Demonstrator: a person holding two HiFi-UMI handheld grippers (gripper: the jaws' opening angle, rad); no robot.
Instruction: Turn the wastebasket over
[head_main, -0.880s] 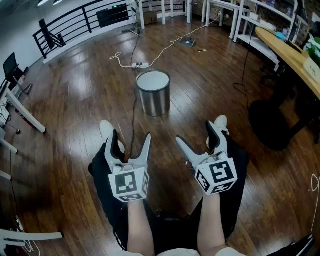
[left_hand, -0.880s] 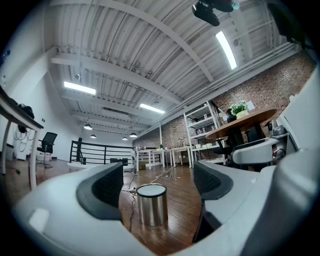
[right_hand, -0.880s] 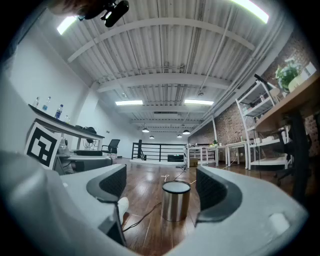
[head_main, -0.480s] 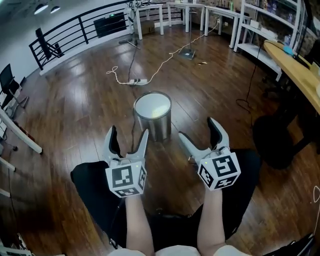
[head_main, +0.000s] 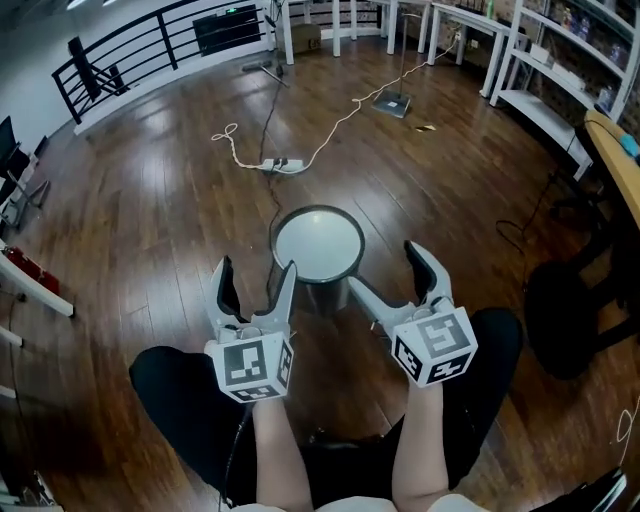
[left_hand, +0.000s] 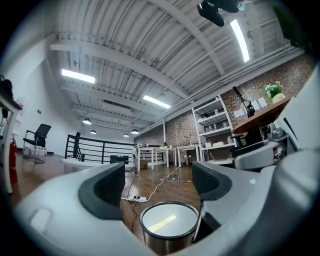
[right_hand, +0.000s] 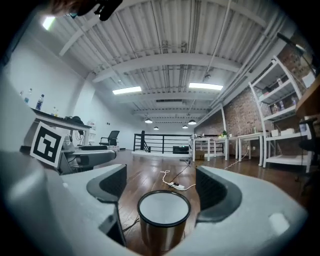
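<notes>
- Two jaws on my left hand-held gripper stood released, wide apart, holding nothing; my right hand-held gripper likewise.
- Wastebasket stood on the wooden floor, just ahead of both.

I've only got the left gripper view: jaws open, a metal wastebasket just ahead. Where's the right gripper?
Observer: The head view shows the right gripper beside the left gripper, both just short of the wastebasket.
Reviewer: Is it open too?
Observer: Yes. Its own view shows the jaws wide apart, with nothing between them.
Reviewer: What's below the grippers?
Observer: The person's legs, in dark trousers.
</notes>
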